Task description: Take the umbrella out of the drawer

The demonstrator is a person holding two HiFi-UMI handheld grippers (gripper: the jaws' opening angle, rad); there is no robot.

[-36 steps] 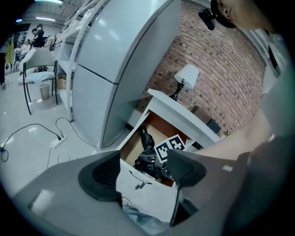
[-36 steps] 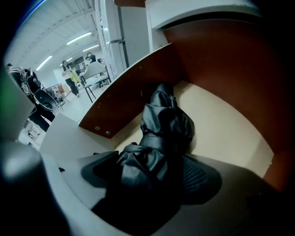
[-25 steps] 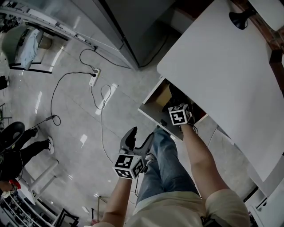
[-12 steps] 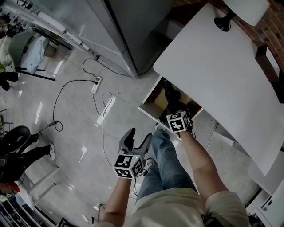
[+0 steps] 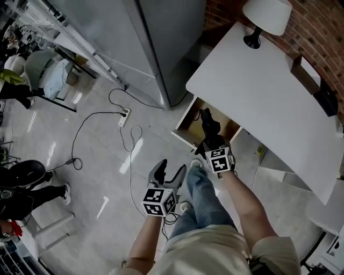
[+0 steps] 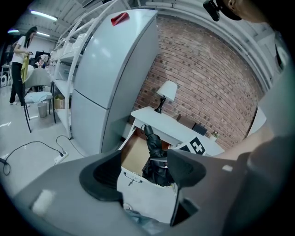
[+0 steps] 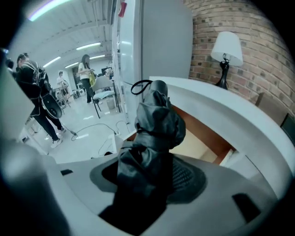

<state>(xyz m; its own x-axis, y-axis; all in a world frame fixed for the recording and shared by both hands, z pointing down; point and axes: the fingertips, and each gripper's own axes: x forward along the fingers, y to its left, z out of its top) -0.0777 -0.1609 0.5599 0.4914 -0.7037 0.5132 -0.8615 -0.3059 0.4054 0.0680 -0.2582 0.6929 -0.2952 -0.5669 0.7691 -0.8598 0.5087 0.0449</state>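
Higher than a second before, the right gripper (image 5: 207,142) clamped its fingers on the black umbrella (image 5: 208,124) over the drawer (image 5: 186,130); the left gripper (image 5: 167,171), at its seven o'clock, had fingers wide.

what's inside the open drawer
Bare wooden floor of the drawer shows, with the black folded umbrella, held in the right gripper, standing over it. Whatever lies beneath the umbrella and the tabletop is covered.

Umbrella (image 5: 208,124) over drawer (image 5: 190,122), lamp (image 5: 264,16) on desk (image 5: 269,91)
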